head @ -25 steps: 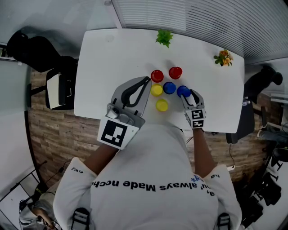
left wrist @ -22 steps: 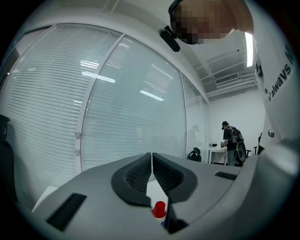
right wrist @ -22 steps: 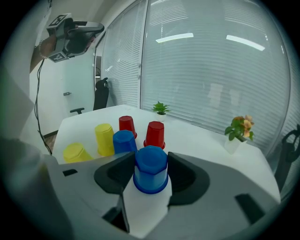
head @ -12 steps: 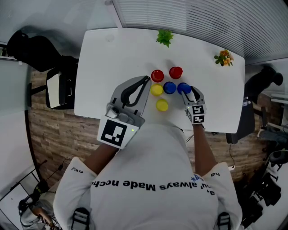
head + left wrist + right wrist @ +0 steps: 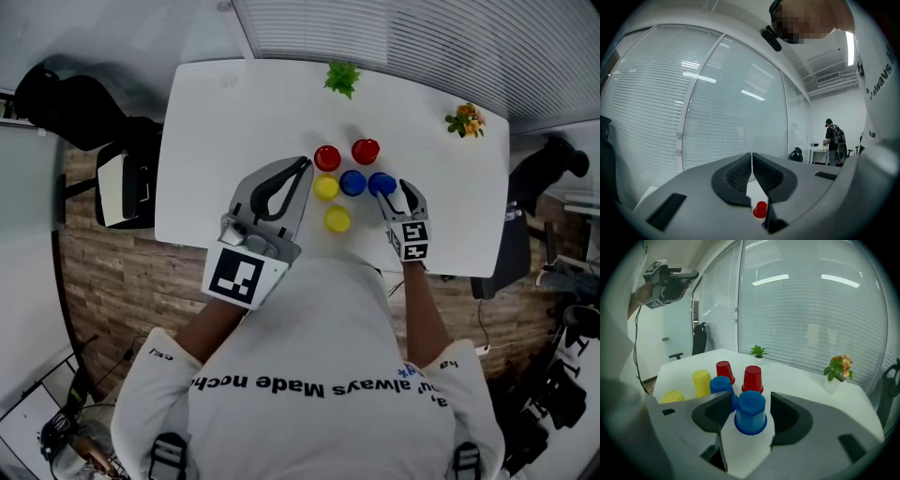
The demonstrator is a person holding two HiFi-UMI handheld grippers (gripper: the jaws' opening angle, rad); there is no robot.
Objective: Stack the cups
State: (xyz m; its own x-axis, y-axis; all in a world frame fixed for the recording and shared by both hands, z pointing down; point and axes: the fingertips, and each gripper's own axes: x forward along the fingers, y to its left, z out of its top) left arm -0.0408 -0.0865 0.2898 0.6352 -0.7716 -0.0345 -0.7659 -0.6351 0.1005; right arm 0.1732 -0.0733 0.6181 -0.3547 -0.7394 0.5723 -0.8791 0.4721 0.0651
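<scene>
Six upside-down cups stand on the white table (image 5: 234, 112): two red (image 5: 327, 157) (image 5: 366, 150), two yellow (image 5: 325, 187) (image 5: 337, 219) and two blue (image 5: 352, 183) (image 5: 381, 184). My right gripper (image 5: 395, 191) points down at the right blue cup (image 5: 750, 412). That cup stands between its jaws, which have just been opening and show a gap on each side. The other blue cup (image 5: 721, 385) sits just left of it. My left gripper (image 5: 304, 168) hovers shut and empty beside the left yellow cup. In the left gripper view a red cup (image 5: 760, 209) peeks out below the left gripper (image 5: 752, 161).
A small green plant (image 5: 342, 78) stands at the table's far edge and a pot of flowers (image 5: 466, 121) at its far right corner. A black chair (image 5: 112, 178) stands left of the table. The person's body is at the near edge.
The right gripper and the blue cup between its jaws have shifted slightly toward the far side, and the jaws have spread wider. The left gripper has not moved.
</scene>
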